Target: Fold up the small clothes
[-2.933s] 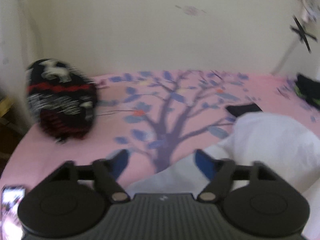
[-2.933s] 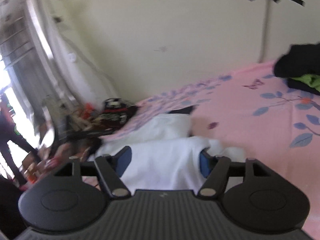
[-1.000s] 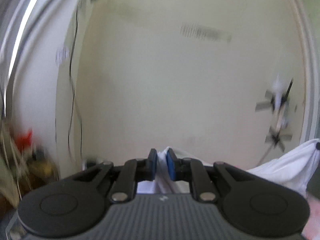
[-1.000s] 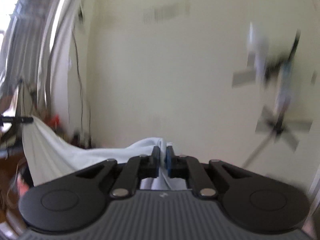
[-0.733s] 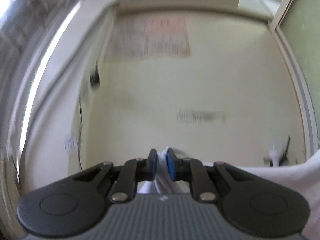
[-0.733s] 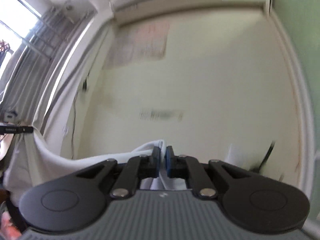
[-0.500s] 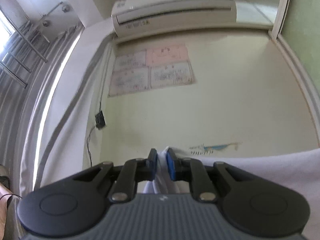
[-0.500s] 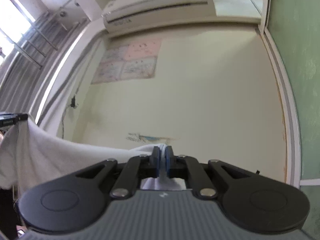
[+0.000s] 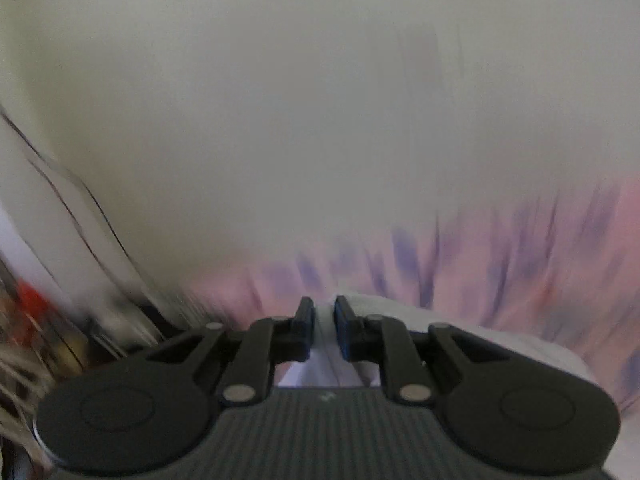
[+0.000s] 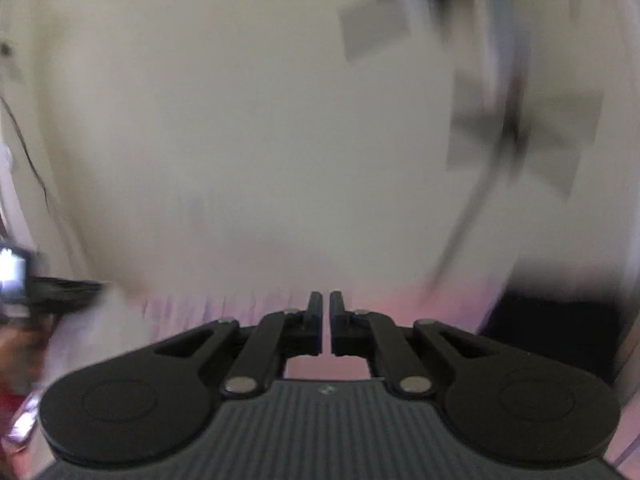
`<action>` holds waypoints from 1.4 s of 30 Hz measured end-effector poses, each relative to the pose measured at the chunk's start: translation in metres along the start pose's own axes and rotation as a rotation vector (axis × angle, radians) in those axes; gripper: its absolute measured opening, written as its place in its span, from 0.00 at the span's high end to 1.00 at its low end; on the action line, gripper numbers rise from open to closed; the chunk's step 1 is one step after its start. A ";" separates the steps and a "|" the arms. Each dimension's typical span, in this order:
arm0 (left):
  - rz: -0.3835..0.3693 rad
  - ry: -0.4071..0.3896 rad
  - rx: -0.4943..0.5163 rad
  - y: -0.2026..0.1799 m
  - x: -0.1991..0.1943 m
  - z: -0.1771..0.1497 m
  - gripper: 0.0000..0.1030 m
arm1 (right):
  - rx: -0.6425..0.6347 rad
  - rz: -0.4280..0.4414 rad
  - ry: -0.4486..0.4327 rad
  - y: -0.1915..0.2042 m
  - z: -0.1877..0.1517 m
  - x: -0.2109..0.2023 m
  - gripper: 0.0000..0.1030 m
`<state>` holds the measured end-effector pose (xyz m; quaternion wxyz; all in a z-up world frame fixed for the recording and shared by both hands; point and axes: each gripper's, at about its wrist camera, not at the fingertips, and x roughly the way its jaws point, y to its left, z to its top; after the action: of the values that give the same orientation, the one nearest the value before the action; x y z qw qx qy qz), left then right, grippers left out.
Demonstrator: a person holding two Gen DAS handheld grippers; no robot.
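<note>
Both views are blurred by fast motion. My left gripper (image 9: 324, 312) is shut on a white garment (image 9: 460, 332), which is pinched between the blue pads and trails off to the right over the pink bedsheet (image 9: 520, 272). My right gripper (image 10: 322, 312) has its jaws nearly together with a thin gap between them. No cloth shows between them; only pink sheet (image 10: 324, 366) shows behind. A blurred pale shape at the left of the right wrist view may be the garment; I cannot tell.
A cream wall (image 9: 320, 120) fills the upper part of both views. Blurred clutter (image 9: 32, 320) sits at the lower left of the left wrist view. A dark pile (image 10: 560, 328) lies on the bed at the right. A stand's blurred shape (image 10: 512, 120) is on the wall.
Both grippers have swung down from pointing high at the wall and air conditioner to the bed. The white cloth that was between the right jaws no longer shows there.
</note>
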<state>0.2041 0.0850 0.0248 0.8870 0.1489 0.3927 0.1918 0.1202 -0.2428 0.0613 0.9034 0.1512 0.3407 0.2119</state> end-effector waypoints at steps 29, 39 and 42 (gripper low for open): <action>-0.019 -0.097 -0.068 0.001 0.016 0.082 0.86 | -0.263 -0.341 -0.138 0.006 0.071 0.119 0.87; -0.117 0.052 -0.019 0.024 0.036 0.044 0.68 | -0.089 -0.170 -0.014 -0.036 0.009 0.088 0.52; -0.201 -0.010 -0.047 0.065 -0.017 0.017 0.60 | -0.085 -0.174 -0.020 -0.041 -0.032 0.024 0.46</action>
<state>0.1921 0.1327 0.0733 0.9070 0.0891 0.3967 0.1101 0.1264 -0.2620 0.0077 0.9274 0.0847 0.3341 0.1453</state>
